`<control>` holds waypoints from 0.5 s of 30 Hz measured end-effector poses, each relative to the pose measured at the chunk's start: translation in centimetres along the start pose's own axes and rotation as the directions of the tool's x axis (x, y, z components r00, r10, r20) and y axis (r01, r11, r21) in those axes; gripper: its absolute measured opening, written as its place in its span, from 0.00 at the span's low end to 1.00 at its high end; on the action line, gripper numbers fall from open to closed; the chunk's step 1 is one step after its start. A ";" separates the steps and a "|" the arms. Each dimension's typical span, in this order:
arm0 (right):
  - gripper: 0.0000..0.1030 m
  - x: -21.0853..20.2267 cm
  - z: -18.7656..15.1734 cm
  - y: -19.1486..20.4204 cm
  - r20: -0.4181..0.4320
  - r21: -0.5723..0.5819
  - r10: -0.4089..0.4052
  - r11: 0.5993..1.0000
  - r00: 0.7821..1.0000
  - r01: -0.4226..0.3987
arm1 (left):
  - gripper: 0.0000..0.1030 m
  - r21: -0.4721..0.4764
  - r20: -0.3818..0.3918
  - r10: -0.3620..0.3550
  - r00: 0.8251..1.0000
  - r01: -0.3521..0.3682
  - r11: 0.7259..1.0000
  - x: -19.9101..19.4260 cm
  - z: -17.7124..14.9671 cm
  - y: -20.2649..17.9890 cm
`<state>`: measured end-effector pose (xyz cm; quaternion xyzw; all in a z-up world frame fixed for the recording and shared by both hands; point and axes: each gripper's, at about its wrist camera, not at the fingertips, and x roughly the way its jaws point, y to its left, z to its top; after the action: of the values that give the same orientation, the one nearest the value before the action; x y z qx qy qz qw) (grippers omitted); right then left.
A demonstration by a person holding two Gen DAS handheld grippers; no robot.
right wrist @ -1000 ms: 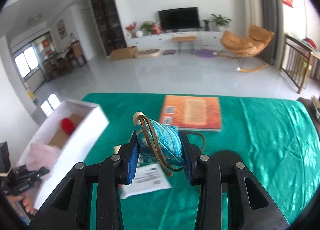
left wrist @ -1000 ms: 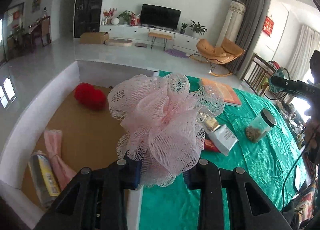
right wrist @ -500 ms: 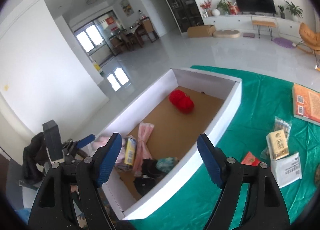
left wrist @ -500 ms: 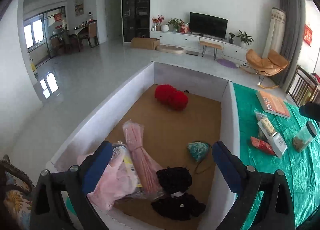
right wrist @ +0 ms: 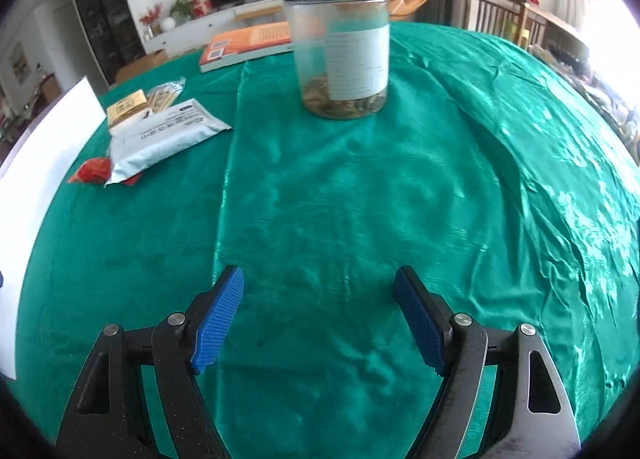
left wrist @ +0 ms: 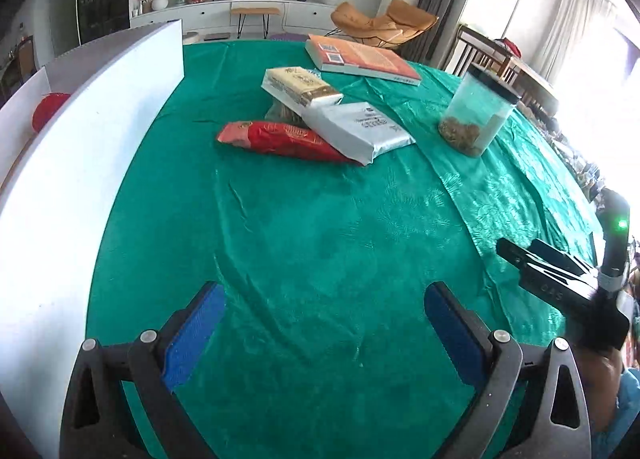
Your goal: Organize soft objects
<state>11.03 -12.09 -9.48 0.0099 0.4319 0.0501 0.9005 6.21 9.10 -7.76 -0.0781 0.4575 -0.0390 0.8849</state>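
My left gripper [left wrist: 324,295] hangs open over bare green cloth [left wrist: 320,227], with nothing between its blue pads. My right gripper [right wrist: 320,277] is likewise open and empty, low over the cloth [right wrist: 320,187]; in the left wrist view it shows at the right edge [left wrist: 552,279]. The white box [left wrist: 80,139] stands at the left, and a red soft thing [left wrist: 48,111] peeks from inside it. The rest of the box's contents are hidden behind its wall. In the right wrist view only the box's wall [right wrist: 40,163] shows.
Ahead on the cloth lie a red packet [left wrist: 280,141], a silver pouch [left wrist: 356,129], a cream pack [left wrist: 300,85] and an orange book [left wrist: 360,57]. A black-lidded clear jar [right wrist: 340,51] stands straight ahead of my right gripper.
A second ago the left gripper held a pink mesh pouf and the right a teal pouch. Both opened over the box, leaving them inside, then swung right and down over the cloth.
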 end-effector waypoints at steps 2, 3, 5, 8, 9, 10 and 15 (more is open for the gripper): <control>0.78 0.1 0.1 -0.1 0.001 -0.008 -0.025 1.000 1.000 0.025 | 0.96 0.015 0.004 0.045 0.999 -0.045 0.999 1.1 0.1 0.1; 0.78 0.1 0.2 0.1 0.007 -0.014 -0.022 1.000 1.000 0.022 | 0.96 0.031 0.009 0.066 0.998 -0.066 0.997 1.6 0.2 0.3; 0.79 0.5 0.2 0.3 -0.002 -0.031 -0.033 0.999 0.999 0.033 | 0.96 0.077 0.023 0.110 0.994 -0.112 0.991 2.4 0.8 -0.1; 0.81 0.5 0.2 0.4 -0.004 -0.033 -0.030 0.999 1.000 0.030 | 0.96 0.125 0.016 0.161 0.987 -0.162 0.979 3.5 1.0 -0.2; 0.81 0.6 0.2 0.4 -0.004 -0.032 -0.028 0.999 1.000 0.027 | 0.96 0.127 0.011 0.165 0.986 -0.165 0.978 3.7 1.0 0.1; 0.81 0.6 0.0 0.4 -0.005 -0.034 -0.028 0.999 1.000 0.028 | 0.96 0.124 0.001 0.165 0.986 -0.164 0.979 4.1 0.7 0.1; 0.83 0.4 -0.3 0.5 -0.006 -0.037 -0.023 0.999 1.000 0.022 | 1.00 0.090 0.015 0.150 0.989 -0.150 0.985 4.4 0.3 0.5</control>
<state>11.06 -11.54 -9.96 -0.0119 0.4340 0.0481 0.8996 8.94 8.99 -11.23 -0.0033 0.4562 0.0073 0.8899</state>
